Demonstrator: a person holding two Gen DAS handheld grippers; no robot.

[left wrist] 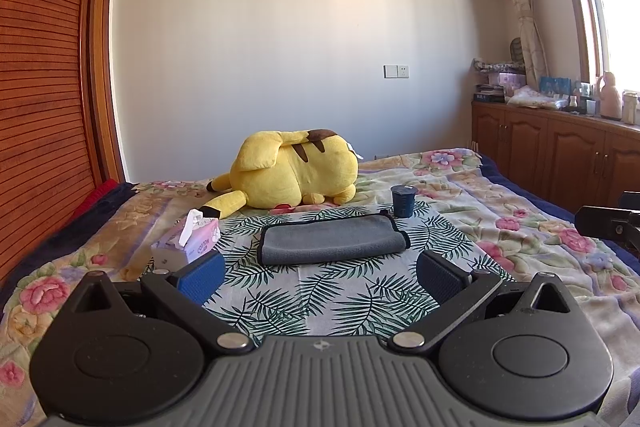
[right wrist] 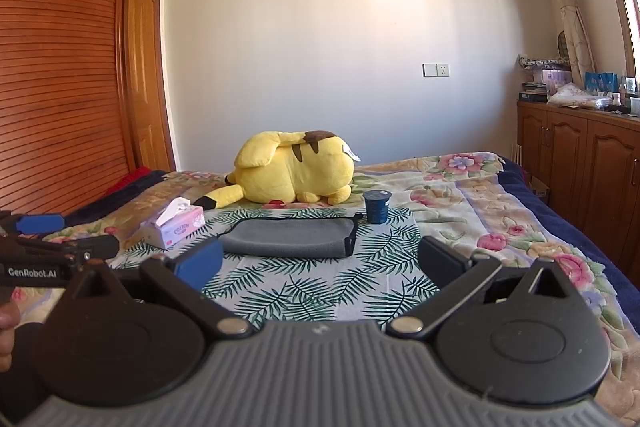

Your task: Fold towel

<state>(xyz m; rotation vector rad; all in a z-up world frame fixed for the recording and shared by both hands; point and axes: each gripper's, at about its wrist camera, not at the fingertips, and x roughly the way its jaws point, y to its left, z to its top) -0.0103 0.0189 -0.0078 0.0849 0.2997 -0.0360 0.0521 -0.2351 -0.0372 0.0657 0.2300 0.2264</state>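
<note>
Towel (left wrist: 334,240) ahead of both gaping tongs (left wrist: 320,277)

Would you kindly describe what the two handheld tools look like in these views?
Both match: a grey ribbed body, two round black discs, black linkage arms with silver pivot pins. On each, the left tool and right tool, the left pad is blue and the other dark. The left tool's side reads "GenRobot.AI" in white. No cables show.
</note>
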